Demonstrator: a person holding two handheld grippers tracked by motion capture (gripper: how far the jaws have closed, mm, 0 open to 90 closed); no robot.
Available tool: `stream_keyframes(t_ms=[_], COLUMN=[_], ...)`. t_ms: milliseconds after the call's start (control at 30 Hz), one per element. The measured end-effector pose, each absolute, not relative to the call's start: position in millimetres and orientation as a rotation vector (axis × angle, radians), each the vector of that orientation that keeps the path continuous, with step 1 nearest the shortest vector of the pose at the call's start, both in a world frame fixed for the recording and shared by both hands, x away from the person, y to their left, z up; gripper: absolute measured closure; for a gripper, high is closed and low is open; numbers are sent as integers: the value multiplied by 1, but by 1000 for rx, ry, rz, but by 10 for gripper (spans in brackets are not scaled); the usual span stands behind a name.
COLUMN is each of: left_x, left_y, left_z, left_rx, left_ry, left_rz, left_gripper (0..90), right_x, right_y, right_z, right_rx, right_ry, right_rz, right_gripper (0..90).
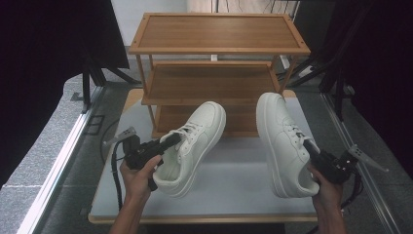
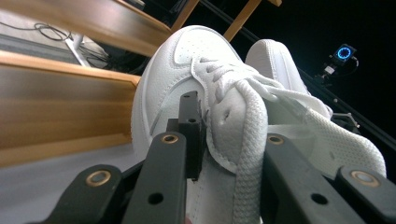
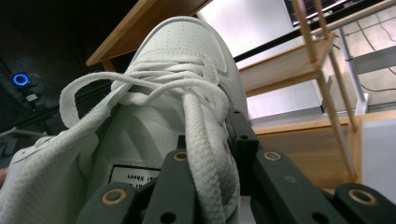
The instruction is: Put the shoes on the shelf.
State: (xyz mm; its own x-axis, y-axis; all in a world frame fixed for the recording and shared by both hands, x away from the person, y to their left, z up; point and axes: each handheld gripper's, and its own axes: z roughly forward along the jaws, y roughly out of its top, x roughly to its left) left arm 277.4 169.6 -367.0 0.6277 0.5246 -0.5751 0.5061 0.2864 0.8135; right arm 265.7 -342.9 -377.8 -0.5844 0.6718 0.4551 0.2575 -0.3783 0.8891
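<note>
A three-tier shoe rack of light brown wood (image 1: 219, 53) stands at the far edge of the pale grey table top (image 1: 234, 180), its slatted shelves bare (the lowest tier is partly hidden behind the shoes in the high view). In front of it, over the table, two white leather low-top sneakers are held side by side, toes pointing toward the rack and a clear gap between them.

The left white sneaker (image 1: 192, 146) tilts with its toe up and toward the rack's lowest shelf, its sole facing down and left. The black two-jaw left gripper (image 1: 170, 141) is clamped on it: in the left gripper view one jaw presses the outer side panel while the other sits inside the opening, the padded collar and a flat white lace (image 2: 250, 154) pinched between them.

The right white sneaker (image 1: 282, 144) stands steeper, its toe level with the rack's middle shelf. The black two-jaw right gripper (image 1: 308, 145) is likewise closed on its collar; the right gripper view shows the jaws on either side of the tongue edge, a lace running down between them, and a small printed label (image 3: 133, 175) inside the shoe.

Each gripper is held by a bare hand rising from the near edge.
</note>
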Motion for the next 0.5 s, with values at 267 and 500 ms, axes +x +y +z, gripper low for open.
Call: stream_keyframes(t_ms=[267,500], left_x=[289,316], left_y=[164,151], left_z=[-344,-320], left_rx=[1330,1356], left_ry=[964,983], left_rz=[39,85], left_gripper=[788,789], right_x=[274,299], right_y=[-336,-326], right_z=[-360,-334], right_rx=[1245,1263], right_ry=[1536,1551], right_rz=[2004,1961], right_gripper=[831,830])
